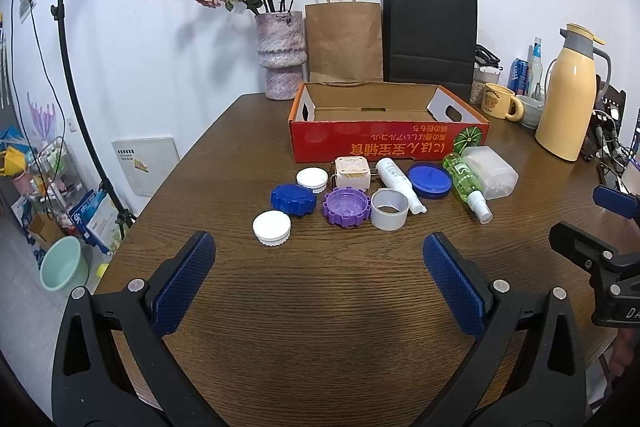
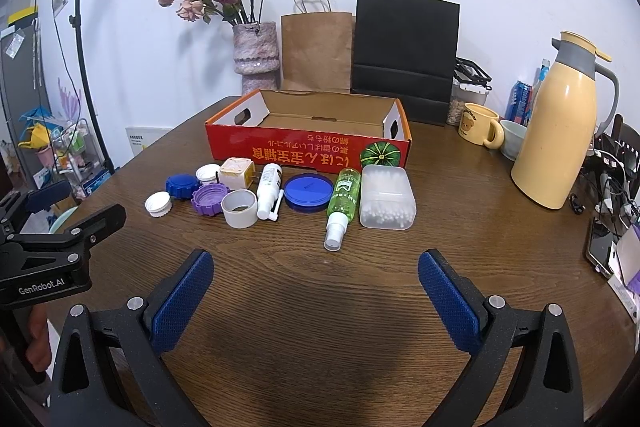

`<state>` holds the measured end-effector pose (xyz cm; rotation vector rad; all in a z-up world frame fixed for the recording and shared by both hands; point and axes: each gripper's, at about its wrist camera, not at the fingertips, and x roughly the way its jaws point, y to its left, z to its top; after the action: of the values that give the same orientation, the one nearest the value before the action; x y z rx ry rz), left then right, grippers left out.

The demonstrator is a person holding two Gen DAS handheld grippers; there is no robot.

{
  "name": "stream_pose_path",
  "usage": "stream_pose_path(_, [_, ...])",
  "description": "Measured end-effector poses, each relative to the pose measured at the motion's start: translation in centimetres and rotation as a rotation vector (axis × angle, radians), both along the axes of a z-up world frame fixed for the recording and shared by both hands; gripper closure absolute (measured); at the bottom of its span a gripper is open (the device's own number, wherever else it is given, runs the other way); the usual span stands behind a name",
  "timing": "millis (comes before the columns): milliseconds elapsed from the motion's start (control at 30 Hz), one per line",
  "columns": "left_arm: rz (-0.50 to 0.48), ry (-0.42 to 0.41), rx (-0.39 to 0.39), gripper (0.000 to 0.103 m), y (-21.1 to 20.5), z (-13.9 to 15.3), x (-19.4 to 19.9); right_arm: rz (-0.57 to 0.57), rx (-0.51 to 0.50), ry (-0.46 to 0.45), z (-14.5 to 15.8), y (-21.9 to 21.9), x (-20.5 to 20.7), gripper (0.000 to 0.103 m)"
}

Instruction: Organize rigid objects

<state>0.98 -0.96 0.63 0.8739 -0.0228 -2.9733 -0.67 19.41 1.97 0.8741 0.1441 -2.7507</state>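
Observation:
An empty red cardboard box (image 1: 372,145) (image 2: 308,151) stands on the wooden table. In front of it lie small items: two white caps (image 1: 272,227), a dark blue lid (image 1: 293,199), a purple lid (image 1: 345,206), a tape roll (image 1: 389,214), a cream cube (image 1: 352,172), a white bottle (image 1: 398,183), a blue round lid (image 2: 309,191), a green spray bottle (image 2: 342,203) and a clear cotton-swab box (image 2: 386,203). My left gripper (image 1: 320,259) is open and empty, short of the items. My right gripper (image 2: 316,277) is open and empty too.
A vase of dried roses (image 1: 280,55), a brown paper bag (image 1: 344,39) and a black bag (image 1: 430,35) stand behind the box. A yellow thermos (image 2: 560,131), a mug (image 2: 478,129) and cables sit at the right. A lamp stand and clutter are beyond the table's left edge.

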Motion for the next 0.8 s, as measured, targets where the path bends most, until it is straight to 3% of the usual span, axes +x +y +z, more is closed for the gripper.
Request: stream_pose_path(800, [0.001,0.005,-0.003,0.0,0.09,0.28,0.01,0.002,0.0,0.006,0.24,-0.1,0.09,0.0])
